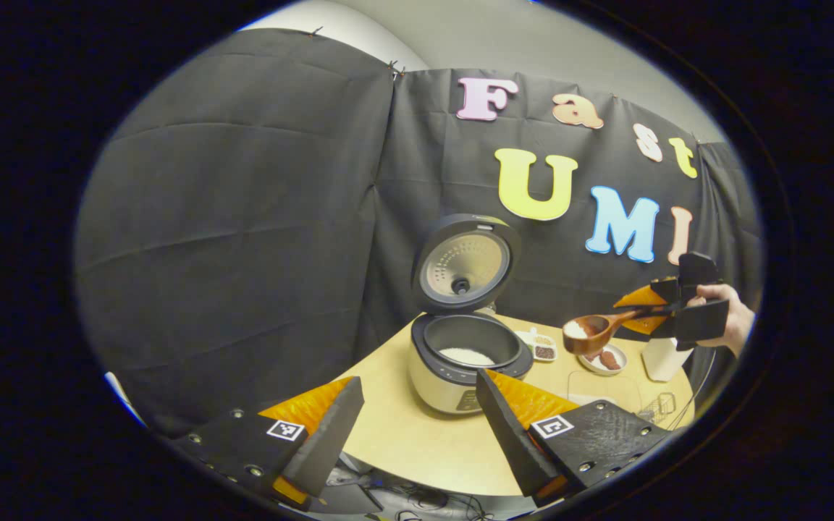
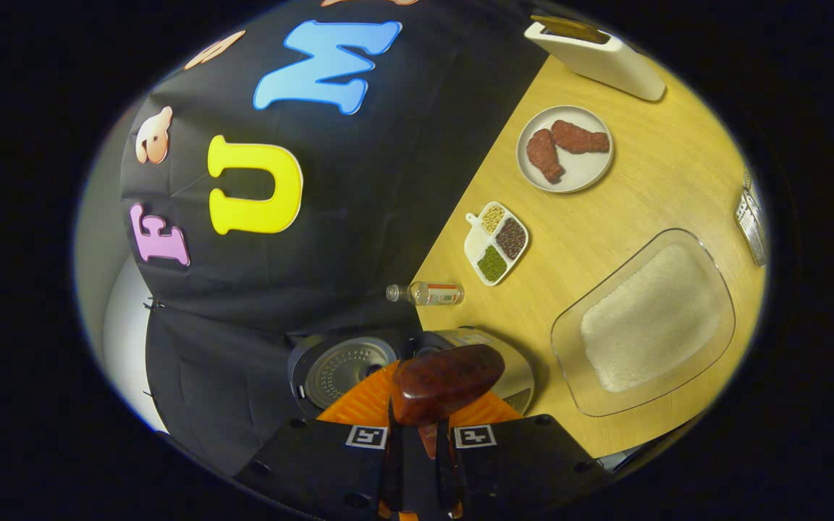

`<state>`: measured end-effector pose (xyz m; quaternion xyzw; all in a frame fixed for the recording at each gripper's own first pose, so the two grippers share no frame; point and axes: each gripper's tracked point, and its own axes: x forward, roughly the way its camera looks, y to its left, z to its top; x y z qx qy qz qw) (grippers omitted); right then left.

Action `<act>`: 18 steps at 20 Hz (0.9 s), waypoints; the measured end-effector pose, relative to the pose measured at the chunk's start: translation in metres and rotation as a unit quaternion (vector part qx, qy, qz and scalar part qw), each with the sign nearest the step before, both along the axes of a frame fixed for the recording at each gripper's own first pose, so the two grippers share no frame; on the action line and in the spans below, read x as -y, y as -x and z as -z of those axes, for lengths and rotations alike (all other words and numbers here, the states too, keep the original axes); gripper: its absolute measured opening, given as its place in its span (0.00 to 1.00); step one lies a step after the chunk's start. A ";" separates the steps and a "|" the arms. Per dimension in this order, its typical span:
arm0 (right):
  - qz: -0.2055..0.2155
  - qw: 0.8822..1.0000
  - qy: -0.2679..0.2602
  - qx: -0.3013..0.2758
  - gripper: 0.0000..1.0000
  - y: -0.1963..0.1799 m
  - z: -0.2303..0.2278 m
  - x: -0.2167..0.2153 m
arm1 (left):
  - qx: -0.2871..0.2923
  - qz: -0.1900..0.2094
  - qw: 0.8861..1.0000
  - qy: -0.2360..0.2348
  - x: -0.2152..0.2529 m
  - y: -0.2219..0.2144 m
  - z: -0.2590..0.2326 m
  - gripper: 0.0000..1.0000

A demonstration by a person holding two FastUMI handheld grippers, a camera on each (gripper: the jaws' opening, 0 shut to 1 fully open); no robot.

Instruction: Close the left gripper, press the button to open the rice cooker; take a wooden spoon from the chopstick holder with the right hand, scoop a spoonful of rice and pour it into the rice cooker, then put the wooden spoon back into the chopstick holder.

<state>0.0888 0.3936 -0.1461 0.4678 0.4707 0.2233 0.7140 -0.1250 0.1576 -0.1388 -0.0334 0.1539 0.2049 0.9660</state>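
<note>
The rice cooker stands open on the wooden table, lid upright, with white rice in its pot. My left gripper hovers in front of it, open and holding nothing. To the right of the cooker, my right gripper, held by a hand, is shut on the wooden spoon, whose bowl carries rice. In the right gripper view the spoon sticks out from my right gripper above the cooker. The white chopstick holder stands on the table's right side.
A clear tray of rice lies beside the cooker. A plate with brown meat pieces, a small divided dish of grains and a small bottle on its side sit farther along. A metal rack is at the table edge.
</note>
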 end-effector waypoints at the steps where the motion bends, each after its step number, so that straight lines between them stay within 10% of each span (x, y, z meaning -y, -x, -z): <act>1: -0.009 1.000 0.005 0.008 0.19 0.001 -0.003 -0.012 | 0.000 -0.002 1.000 -0.001 -0.006 0.000 0.001 0.99; 12: -0.076 0.973 0.129 0.174 0.19 -0.012 -0.013 -0.129 | -0.022 0.010 1.000 0.003 -0.053 -0.004 0.025 0.97; 18: -0.121 0.932 0.201 0.276 0.19 -0.014 -0.009 -0.175 | -0.029 -0.008 1.000 0.006 -0.084 -0.004 0.034 0.97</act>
